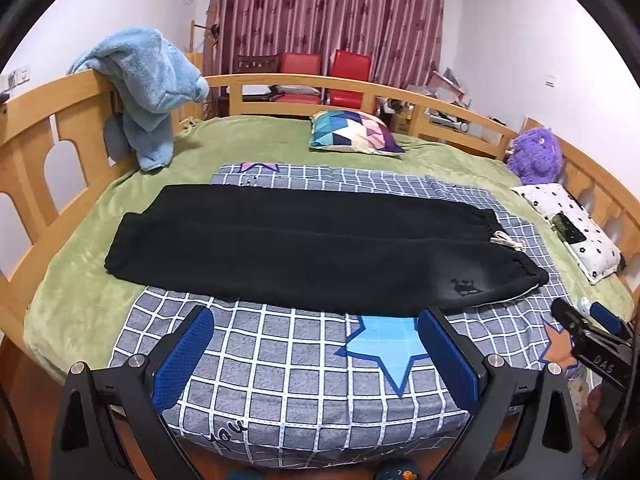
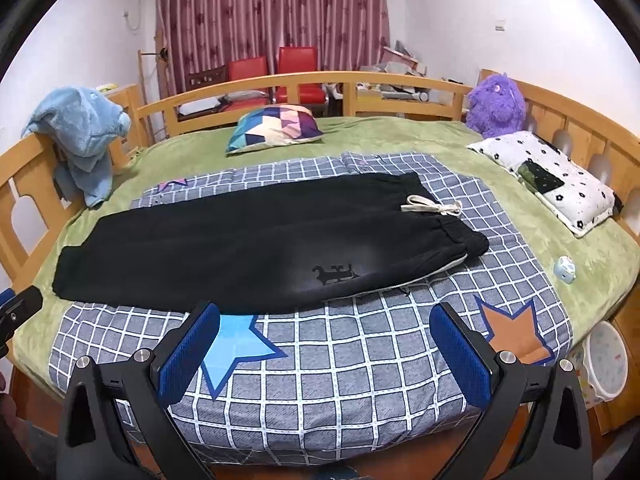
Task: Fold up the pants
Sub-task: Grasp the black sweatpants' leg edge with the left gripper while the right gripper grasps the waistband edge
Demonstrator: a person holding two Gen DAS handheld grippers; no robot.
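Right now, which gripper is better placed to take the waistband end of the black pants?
The right gripper. It is open and the waistband lies just ahead to its right. For the left gripper, that end of the pants is far to its right.

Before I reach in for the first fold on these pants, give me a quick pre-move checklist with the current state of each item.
1. Left gripper open, holding nothing: ok.
2. Right gripper open, holding nothing: ok.
3. Black pants spread flat on the checked blanket, legs side by side: ok.
4. Nothing lying on the pants: ok.
5. Waistband toward the right, white drawstring trailing loose onto the blanket: not ok, tuck it in first.
6. Leg cuffs lined up evenly: cannot tell, black fabric hides the edges.
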